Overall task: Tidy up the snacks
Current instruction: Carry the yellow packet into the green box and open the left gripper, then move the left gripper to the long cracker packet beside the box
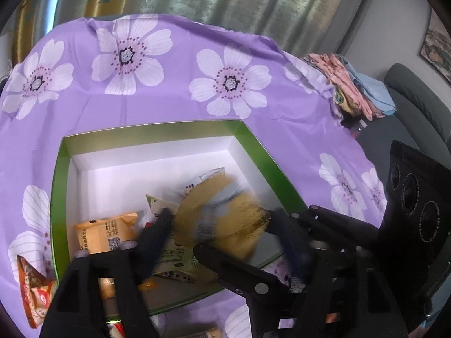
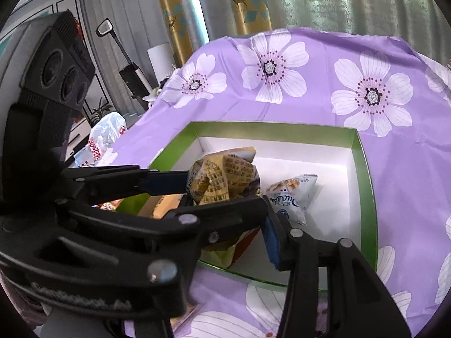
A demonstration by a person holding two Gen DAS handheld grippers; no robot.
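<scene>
A green box [image 1: 265, 152] with a white inside sits on the purple flowered cloth; it also shows in the right wrist view [image 2: 363, 169]. My left gripper [image 1: 222, 219] is shut on a tan crumpled snack packet [image 1: 225, 219], blurred, over the box. In the right wrist view the left gripper [image 2: 225, 191] holds that yellow-brown packet [image 2: 225, 177] above the box. An orange packet [image 1: 108, 232], a green-white packet [image 1: 177, 262] and a white-blue packet [image 2: 293, 197] lie inside. My right gripper's own fingers are hidden behind the left gripper.
A red-orange snack packet [image 1: 31, 290] lies on the cloth left of the box. More packets [image 1: 197, 332] lie near the front edge. Folded cloths [image 1: 355, 84] sit at the table's far right. A white plastic bag [image 2: 107, 135] is beyond the left edge.
</scene>
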